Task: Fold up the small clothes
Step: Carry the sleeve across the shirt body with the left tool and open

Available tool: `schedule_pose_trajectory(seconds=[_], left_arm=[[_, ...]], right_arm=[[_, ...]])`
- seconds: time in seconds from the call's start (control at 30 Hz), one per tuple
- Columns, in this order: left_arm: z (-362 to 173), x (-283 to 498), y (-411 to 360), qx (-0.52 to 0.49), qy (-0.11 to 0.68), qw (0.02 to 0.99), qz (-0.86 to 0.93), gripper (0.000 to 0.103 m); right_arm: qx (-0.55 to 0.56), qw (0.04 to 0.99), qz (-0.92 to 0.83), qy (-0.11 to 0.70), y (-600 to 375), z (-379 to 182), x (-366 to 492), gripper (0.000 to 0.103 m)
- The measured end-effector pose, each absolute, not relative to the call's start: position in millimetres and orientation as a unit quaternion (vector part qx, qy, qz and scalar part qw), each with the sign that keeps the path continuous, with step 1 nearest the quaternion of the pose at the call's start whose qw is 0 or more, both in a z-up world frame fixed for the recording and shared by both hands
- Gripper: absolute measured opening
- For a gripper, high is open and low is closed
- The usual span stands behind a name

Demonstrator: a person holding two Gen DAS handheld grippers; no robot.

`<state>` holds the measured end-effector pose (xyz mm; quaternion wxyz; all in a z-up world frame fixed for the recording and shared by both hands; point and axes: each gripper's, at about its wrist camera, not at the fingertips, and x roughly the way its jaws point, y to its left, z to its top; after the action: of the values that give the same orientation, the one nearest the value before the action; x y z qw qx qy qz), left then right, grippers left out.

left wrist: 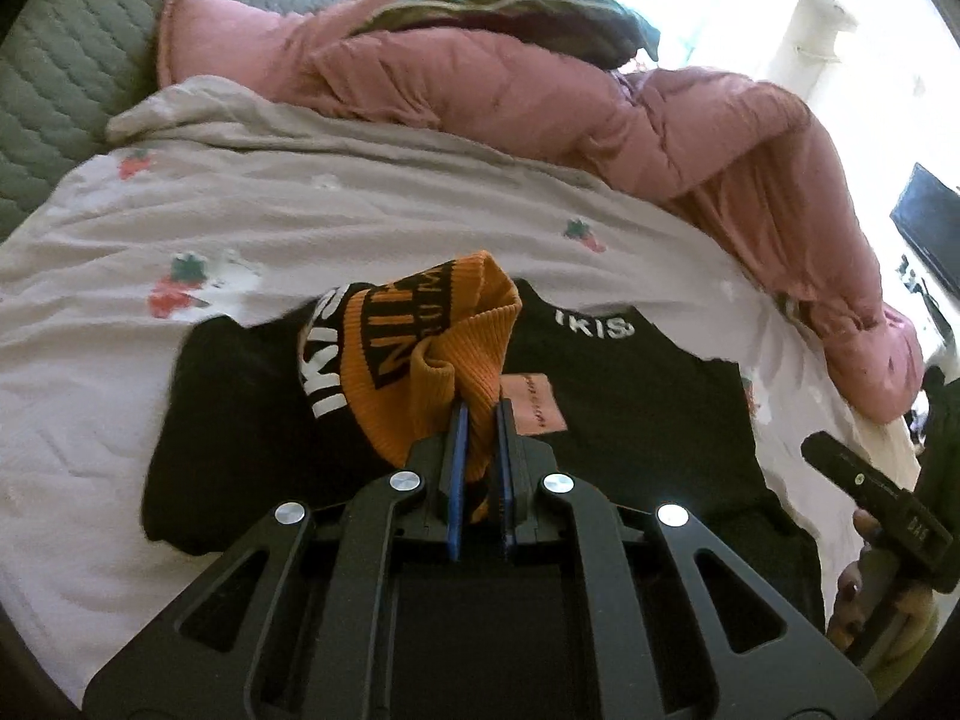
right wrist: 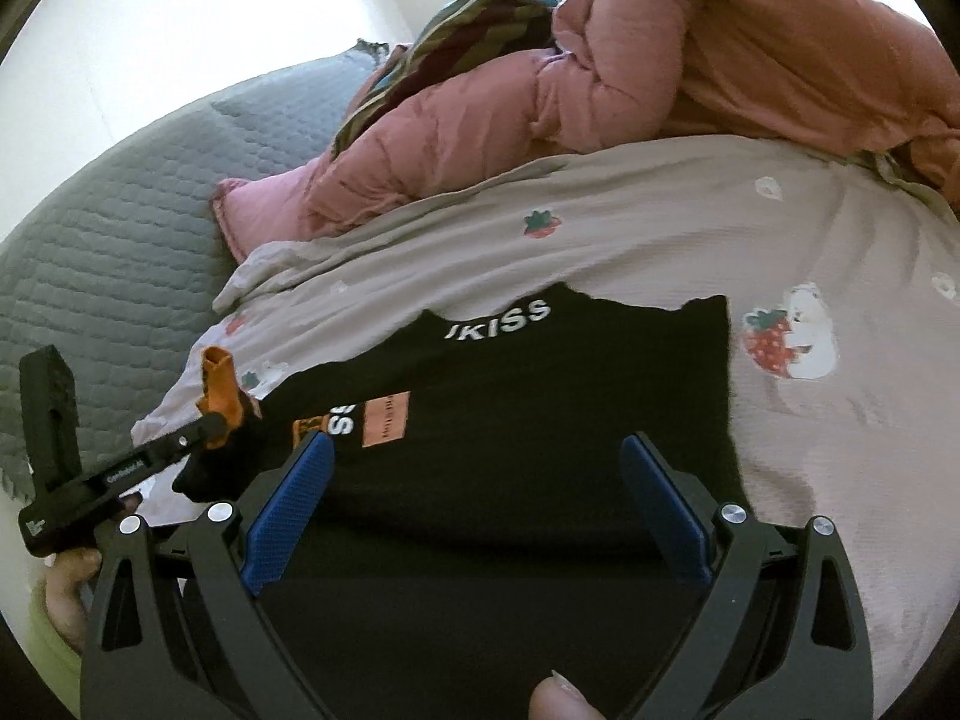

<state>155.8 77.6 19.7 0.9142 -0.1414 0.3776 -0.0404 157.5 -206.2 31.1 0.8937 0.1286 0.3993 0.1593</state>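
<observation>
A small black garment [left wrist: 630,420] with white "UKISS" lettering and a pink patch [left wrist: 534,405] lies flat on a strawberry-print sheet [left wrist: 360,204]. My left gripper [left wrist: 480,405] is shut on its orange ribbed cuff [left wrist: 456,336] and holds the sleeve lifted over the body. In the right wrist view the garment [right wrist: 540,420] lies under my open, empty right gripper [right wrist: 477,450], and the left gripper [right wrist: 210,420] shows at the left pinching the orange cuff [right wrist: 222,384].
A pink puffer jacket [left wrist: 540,90] and striped clothes [left wrist: 498,6] are piled at the back of the bed. A grey quilted cover [right wrist: 120,204] lies to the left. The right gripper's handle [left wrist: 876,498] shows at the right edge.
</observation>
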Motion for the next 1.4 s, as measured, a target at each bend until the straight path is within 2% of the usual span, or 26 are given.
schedule_pose_trajectory(seconds=[0.4,0.47,0.53,0.67,0.83,0.97,1.2,1.27,1.33,1.37,1.4], left_arm=[[8.5,153.0,47.8,-0.135,0.385,0.907,-0.101,0.005],[12.6,149.7,59.8,-0.131,0.375,0.914,-0.078,0.010],[15.2,147.8,76.4,-0.122,0.367,0.921,-0.044,0.021],[15.6,146.7,102.6,-0.103,0.358,0.928,0.008,0.027],[9.9,145.2,126.1,-0.092,0.354,0.930,0.042,0.044],[8.3,142.3,137.8,-0.097,0.345,0.932,0.050,0.050],[4.2,136.7,150.3,-0.100,0.333,0.936,0.055,0.053],[1.8,135.9,155.2,-0.108,0.332,0.935,0.056,0.053],[1.5,134.5,159.9,-0.117,0.330,0.935,0.059,0.053],[1.9,133.5,161.7,-0.121,0.328,0.935,0.059,0.053],[2.2,132.4,163.1,-0.125,0.326,0.935,0.059,0.054]], right_arm=[[0.126,0.887,0.157,0.416,-205.0,20.0,163.1,0.096],[0.116,0.883,0.169,0.423,-192.3,16.2,164.2,0.096],[0.110,0.875,0.187,0.433,-175.4,12.5,165.6,0.096],[0.096,0.856,0.229,0.453,-136.5,9.0,169.4,0.096],[0.098,0.824,0.269,0.490,-89.7,-0.7,181.3,0.096],[0.107,0.799,0.274,0.524,-66.6,-15.0,195.2,0.094],[0.171,0.760,0.253,0.573,-52.2,-48.2,214.1,0.060],[0.178,0.762,0.247,0.571,-51.5,-48.4,214.0,0.055],[0.157,0.777,0.242,0.559,-46.1,-42.1,212.4,0.041],[0.146,0.783,0.241,0.554,-44.3,-39.4,211.9,0.038],[0.139,0.788,0.240,0.550,-43.1,-38.2,212.0,0.029]])
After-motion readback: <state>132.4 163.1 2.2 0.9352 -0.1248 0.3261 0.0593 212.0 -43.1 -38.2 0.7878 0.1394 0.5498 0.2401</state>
